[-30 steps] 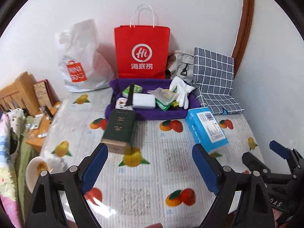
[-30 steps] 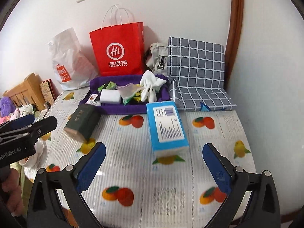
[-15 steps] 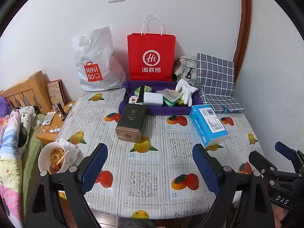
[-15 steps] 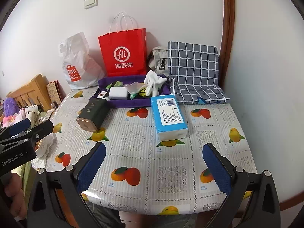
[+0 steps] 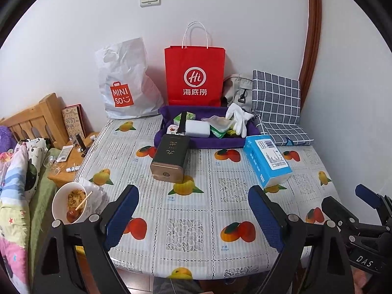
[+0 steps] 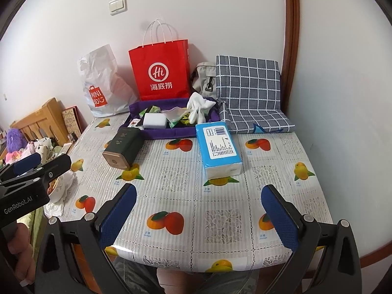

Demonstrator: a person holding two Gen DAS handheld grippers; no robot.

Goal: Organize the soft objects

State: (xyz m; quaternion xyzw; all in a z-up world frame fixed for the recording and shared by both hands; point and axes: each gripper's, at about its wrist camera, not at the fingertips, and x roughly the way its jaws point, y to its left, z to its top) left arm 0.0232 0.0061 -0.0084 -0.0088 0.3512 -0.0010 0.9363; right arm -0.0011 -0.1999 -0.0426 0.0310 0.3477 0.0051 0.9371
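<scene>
Right wrist, table (image 6: 220, 257) near edge, fingers (image 6: 279, 218) apart

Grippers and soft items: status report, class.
Left gripper open, empty. Right gripper open, empty. White gloves in purple tray. Tissue pack blocks tray front.

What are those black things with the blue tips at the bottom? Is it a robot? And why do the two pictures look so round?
No robot: a person holds one grabber tool in each hand. A small, very wide-seeing camera on each tool looks along its fingers, so the pictures bend. One picture comes from the left gripper, the other from the right gripper. Both are open and hold nothing. On the fruit-patterned table lie a blue tissue pack and a dark green box. Behind them, a purple tray holds white gloves and other small things. A red bag stands by the wall.
</scene>
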